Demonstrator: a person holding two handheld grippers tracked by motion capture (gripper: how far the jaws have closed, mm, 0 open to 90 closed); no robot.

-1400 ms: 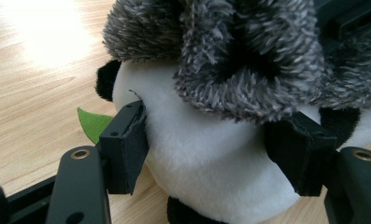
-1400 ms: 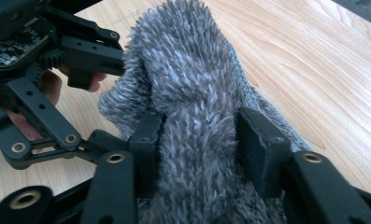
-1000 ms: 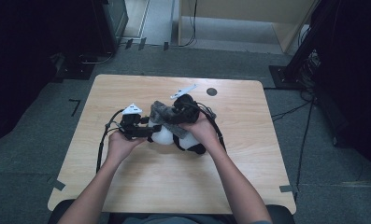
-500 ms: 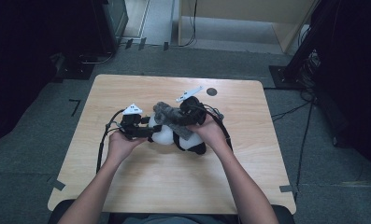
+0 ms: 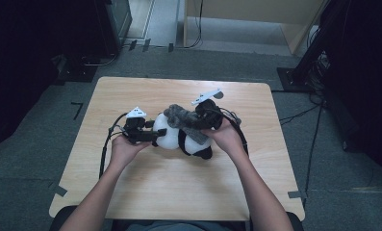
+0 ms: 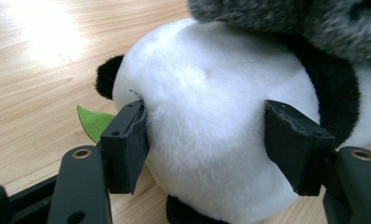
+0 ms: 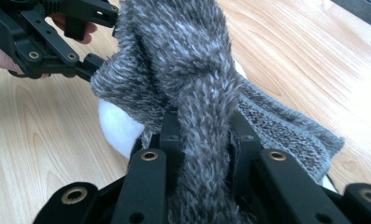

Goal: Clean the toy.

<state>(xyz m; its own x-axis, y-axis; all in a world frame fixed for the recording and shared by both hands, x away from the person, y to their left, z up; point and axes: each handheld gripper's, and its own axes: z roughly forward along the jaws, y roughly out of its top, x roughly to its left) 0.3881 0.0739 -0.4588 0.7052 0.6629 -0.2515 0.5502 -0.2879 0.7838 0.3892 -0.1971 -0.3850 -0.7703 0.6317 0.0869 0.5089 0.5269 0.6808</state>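
So our right gripper [image 7: 199, 135] just clamped its jaws onto the fuzzy grey scarf [image 7: 192, 70], meaning we can tug it now. Left gripper [image 6: 206, 140] pinches the panda plush [image 5: 179, 137], mid-desk, nearer the far edge.

A pale wooden table [image 5: 145, 192] lies beneath both tongs, grey carpet [image 5: 30, 159] surrounds it, a light wooden cabinet [image 5: 256, 19] stands beyond them, and black equipment stands [image 5: 318, 53] rise to their right.
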